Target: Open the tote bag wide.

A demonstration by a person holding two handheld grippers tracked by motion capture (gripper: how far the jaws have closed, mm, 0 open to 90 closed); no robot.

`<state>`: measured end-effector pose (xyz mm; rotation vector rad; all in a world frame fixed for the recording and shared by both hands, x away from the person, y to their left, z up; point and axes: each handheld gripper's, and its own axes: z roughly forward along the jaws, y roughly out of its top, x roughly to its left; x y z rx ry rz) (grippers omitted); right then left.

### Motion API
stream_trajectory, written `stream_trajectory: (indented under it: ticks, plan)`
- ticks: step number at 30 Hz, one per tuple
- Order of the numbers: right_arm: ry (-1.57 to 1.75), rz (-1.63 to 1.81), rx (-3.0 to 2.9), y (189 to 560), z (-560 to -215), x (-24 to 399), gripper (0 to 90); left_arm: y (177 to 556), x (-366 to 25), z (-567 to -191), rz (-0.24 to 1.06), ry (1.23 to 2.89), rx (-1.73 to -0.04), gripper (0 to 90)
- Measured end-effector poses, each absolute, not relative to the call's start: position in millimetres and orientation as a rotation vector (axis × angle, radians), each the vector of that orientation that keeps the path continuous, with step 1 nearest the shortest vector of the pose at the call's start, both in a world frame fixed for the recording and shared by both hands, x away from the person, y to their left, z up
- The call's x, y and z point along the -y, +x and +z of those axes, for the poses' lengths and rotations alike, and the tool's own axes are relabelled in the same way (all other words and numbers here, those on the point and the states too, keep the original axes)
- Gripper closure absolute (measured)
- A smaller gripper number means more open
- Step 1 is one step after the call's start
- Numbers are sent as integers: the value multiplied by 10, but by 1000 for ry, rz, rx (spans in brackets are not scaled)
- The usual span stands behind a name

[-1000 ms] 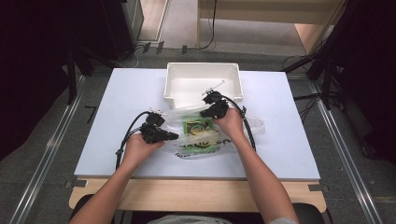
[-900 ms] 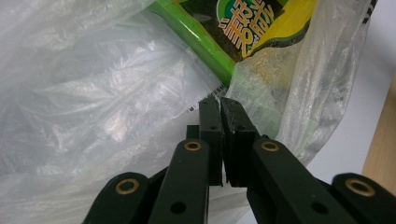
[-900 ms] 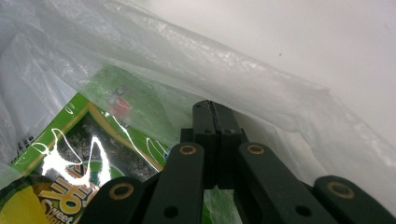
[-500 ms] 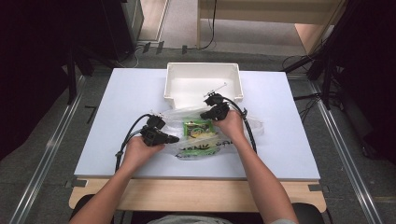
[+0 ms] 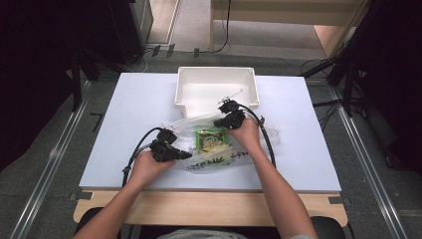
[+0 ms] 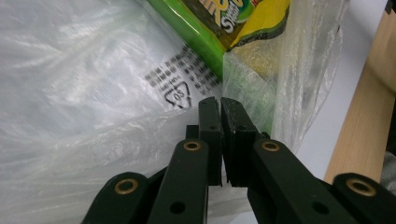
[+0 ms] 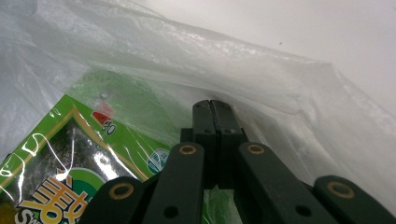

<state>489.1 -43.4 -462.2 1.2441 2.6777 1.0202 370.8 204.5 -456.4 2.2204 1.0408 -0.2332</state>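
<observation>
Two grippers are pinching one clear plastic bag (image 5: 226, 149) on the white table (image 5: 124, 114). My left gripper (image 5: 186, 155) has its jaws pressed together on the thin plastic at the bag's near left edge. In the left gripper view the black jaws (image 6: 219, 105) meet with the film caught between them, and the bag's printed recycling mark (image 6: 176, 95) sits just past the tips.

My right gripper (image 5: 218, 123) is shut too. It nips the bag's far edge, across the bag from the left gripper. In the right gripper view its tips (image 7: 211, 106) are tight on a fold of the plastic.

Between the two grippers, inside the bag, lies a green seaweed snack pack (image 5: 213, 140). It is just beside the right gripper's tips, on the side toward me. A yellow sponge (image 6: 266, 18) with a dark edge lies against the pack, just ahead of the left gripper.

Past the right gripper stands a white plastic bin (image 5: 215, 89), close to the bag's far edge.
</observation>
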Motion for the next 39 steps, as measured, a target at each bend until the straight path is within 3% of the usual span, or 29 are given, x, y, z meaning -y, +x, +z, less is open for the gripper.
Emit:
stream_trajectory:
  ticks: [26, 39]
  plan:
    - [1269, 1020, -2649, 4871, -4625, 421, 900, 3120, -2039, -4615, -271, 2261, -951, 882]
    - [1272, 1044, -2623, 4865, -4643, 434, 900, 2885, -2070, -4668, -353, 2307, -928, 883]
